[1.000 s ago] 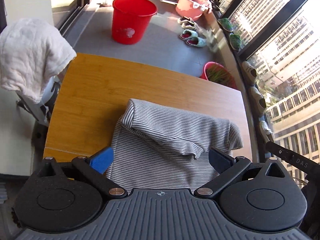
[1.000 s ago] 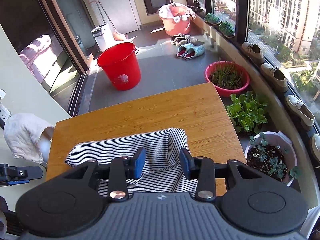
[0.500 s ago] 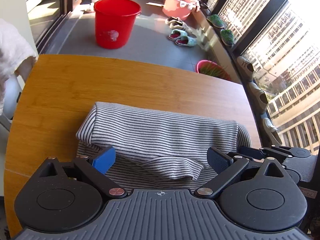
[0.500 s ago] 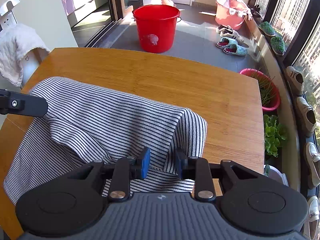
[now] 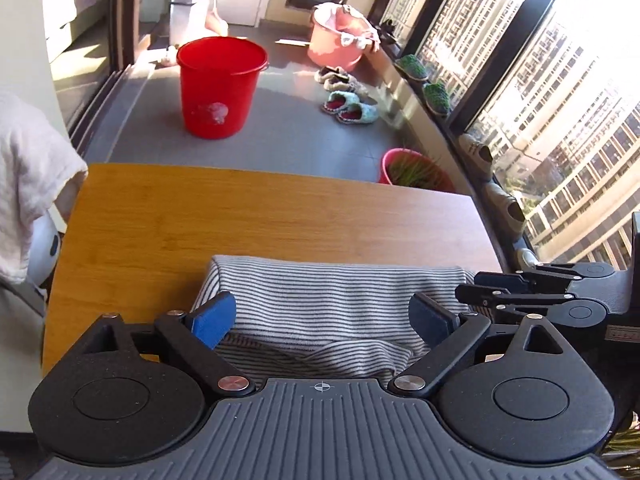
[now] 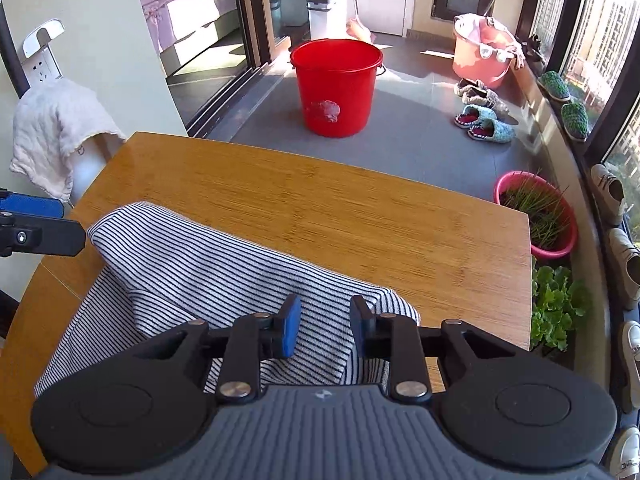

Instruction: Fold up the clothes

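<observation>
Right wrist: grass-filled pink pot (image 6: 536, 216).

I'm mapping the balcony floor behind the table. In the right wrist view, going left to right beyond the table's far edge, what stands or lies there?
Red bucket → teal slippers → pink planter with grass, close by the wooden table.

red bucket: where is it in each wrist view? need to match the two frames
Left wrist: red bucket upper left of centre, on the floor past the table's far edge.
Right wrist: red bucket top centre, likewise on the floor beyond the table.
Shared landmark: the teal slippers on the floor to its right.
</observation>
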Available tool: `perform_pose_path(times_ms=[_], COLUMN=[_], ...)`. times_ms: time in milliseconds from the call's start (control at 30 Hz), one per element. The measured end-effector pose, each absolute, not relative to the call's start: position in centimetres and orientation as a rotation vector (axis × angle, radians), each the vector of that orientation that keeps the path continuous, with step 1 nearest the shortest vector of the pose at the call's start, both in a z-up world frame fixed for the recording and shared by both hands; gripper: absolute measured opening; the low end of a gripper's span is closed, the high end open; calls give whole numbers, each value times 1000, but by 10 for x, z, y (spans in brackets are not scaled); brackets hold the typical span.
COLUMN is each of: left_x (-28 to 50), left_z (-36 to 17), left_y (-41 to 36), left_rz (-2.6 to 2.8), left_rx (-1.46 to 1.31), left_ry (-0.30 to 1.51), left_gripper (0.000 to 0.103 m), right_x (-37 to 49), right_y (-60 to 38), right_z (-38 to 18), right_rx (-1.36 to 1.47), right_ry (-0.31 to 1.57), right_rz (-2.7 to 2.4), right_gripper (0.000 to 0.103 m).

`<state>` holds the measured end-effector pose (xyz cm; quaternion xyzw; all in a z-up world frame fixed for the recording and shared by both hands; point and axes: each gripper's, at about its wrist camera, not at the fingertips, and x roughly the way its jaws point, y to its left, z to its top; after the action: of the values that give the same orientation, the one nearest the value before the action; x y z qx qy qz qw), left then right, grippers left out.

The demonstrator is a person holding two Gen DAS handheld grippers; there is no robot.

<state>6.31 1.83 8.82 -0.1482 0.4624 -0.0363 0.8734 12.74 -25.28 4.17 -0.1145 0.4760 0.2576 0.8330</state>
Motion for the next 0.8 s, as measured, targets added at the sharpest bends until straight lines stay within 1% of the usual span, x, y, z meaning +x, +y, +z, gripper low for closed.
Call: perform_pose_path(times_ms=[67, 133, 167, 200, 233, 300, 533, 567, 633, 733, 800], left_x=[76, 86, 91, 94, 97, 101, 95, 90, 76, 45, 23], left_z=[70, 46, 33, 23, 17, 12, 21, 24, 33, 44, 47], left_y=[19, 20, 20, 20, 20, 19, 31, 34, 43, 76, 109], left_rz=[-84, -94, -94, -82, -75, -73, -86, -84, -74, 28, 144], left_rx=[-311, -322, -326, -324, -327, -333, -349, -353, -359, -417, -526], left_ry=[1006, 1072, 1106, 1130, 1145, 1160, 1179, 1187, 1199, 1205, 1205], left_gripper=[97, 93, 92, 92, 93, 97, 97, 97, 97, 99, 100], right_x=[138, 141, 140, 140, 139, 134, 153, 158, 164, 162, 161], right_y=[-251, -251, -249, -247, -244, -237, -214, -205, -184, -147, -123], right_z=[20, 10, 8, 6, 5, 9, 38, 38, 32, 21, 11], right_rx=[-241, -263, -278, -293, -311, -355, -327, -332, -365, -392, -386], right_ry=[1052, 1058, 1056, 1054, 1052, 1048, 1018, 1028, 1062, 1049, 1035], right_rz=[545, 580, 603, 626, 647, 674, 788, 818, 892, 1013, 1078], right_gripper=[27, 28, 36, 42, 50, 51, 51, 53, 61, 61, 63])
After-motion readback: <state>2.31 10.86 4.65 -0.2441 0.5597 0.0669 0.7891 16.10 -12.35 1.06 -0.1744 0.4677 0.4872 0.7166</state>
